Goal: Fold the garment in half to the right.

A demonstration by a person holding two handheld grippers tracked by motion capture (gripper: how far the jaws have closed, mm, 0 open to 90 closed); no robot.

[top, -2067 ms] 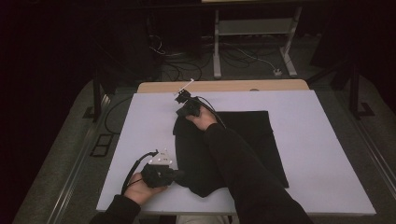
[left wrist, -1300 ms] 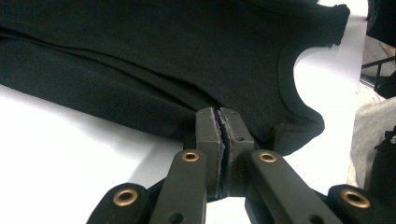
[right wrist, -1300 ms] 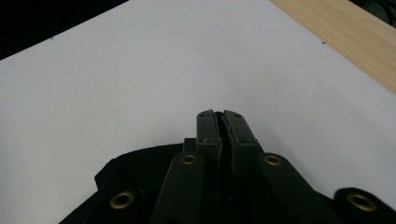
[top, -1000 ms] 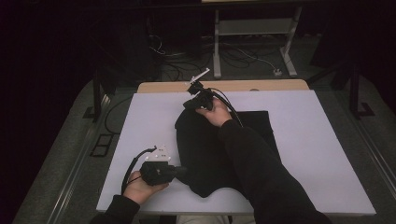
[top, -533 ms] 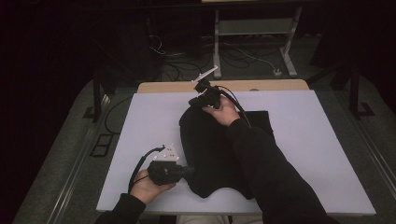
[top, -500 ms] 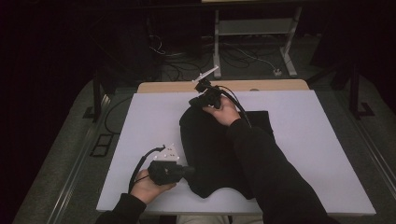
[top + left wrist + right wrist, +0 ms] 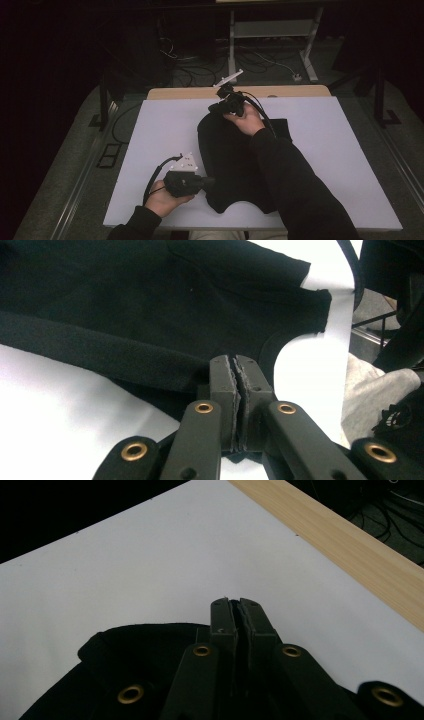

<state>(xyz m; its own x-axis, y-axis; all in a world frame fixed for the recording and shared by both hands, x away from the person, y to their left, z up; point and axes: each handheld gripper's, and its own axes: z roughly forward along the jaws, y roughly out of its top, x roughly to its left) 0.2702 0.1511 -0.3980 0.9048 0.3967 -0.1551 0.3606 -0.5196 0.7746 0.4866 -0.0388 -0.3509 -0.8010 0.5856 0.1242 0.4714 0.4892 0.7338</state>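
Gripping one black garment point(image 7: 235, 165): two hand-held grippers, left point(image 7: 235, 371) and right point(image 7: 233, 611), both clamped on fabric.

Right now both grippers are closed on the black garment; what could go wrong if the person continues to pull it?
1. The left gripper pinches only a thin edge of the black garment, so the cloth may slip out.
2. The right gripper holds the far edge near the wooden strip; more pulling could drag the cloth off the white table cover.
3. The person's right sleeve lies over the cloth and may bunch it.
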